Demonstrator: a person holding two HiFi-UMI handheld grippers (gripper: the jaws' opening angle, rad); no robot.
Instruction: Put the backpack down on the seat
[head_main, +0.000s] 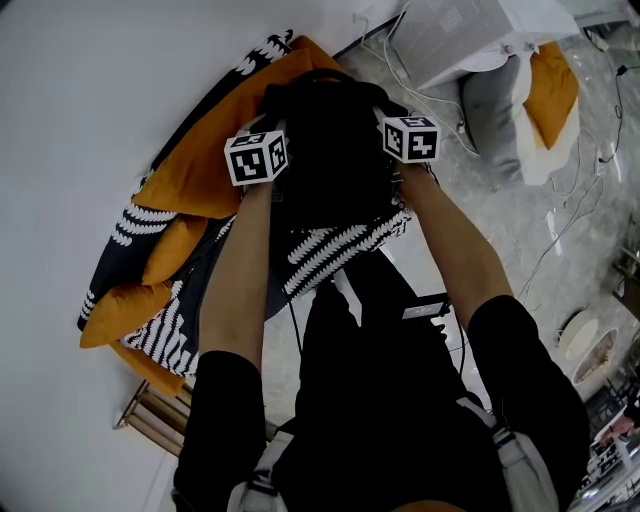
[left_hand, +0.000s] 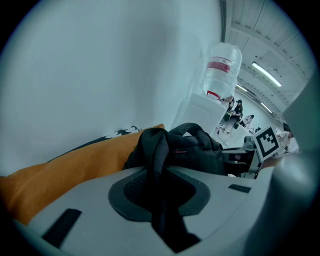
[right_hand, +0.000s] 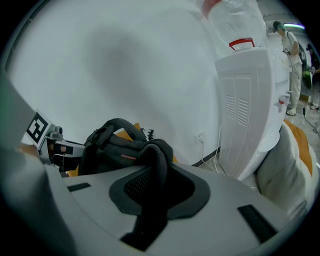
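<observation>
A black backpack (head_main: 330, 150) hangs just above or on the seat (head_main: 190, 170), a low chair with orange and black-and-white cushions; whether it touches I cannot tell. My left gripper (head_main: 262, 160) is at the bag's left side and my right gripper (head_main: 410, 140) at its right. In the left gripper view a black shoulder strap (left_hand: 159, 165) runs across the pad of my left gripper (left_hand: 165, 205), with the bag's top (left_hand: 197, 147) and an orange cushion (left_hand: 75, 165) beyond. The other strap (right_hand: 157, 167) lies the same way in my right gripper (right_hand: 150, 205), with the backpack (right_hand: 115, 145) behind it.
The seat stands against a white wall (head_main: 80, 90). A white water dispenser (right_hand: 250, 100) with a bottle (left_hand: 222, 65) stands right of it. A grey and orange cushion (head_main: 530, 100) and loose cables (head_main: 570, 200) lie on the floor. People stand far off (left_hand: 235, 110).
</observation>
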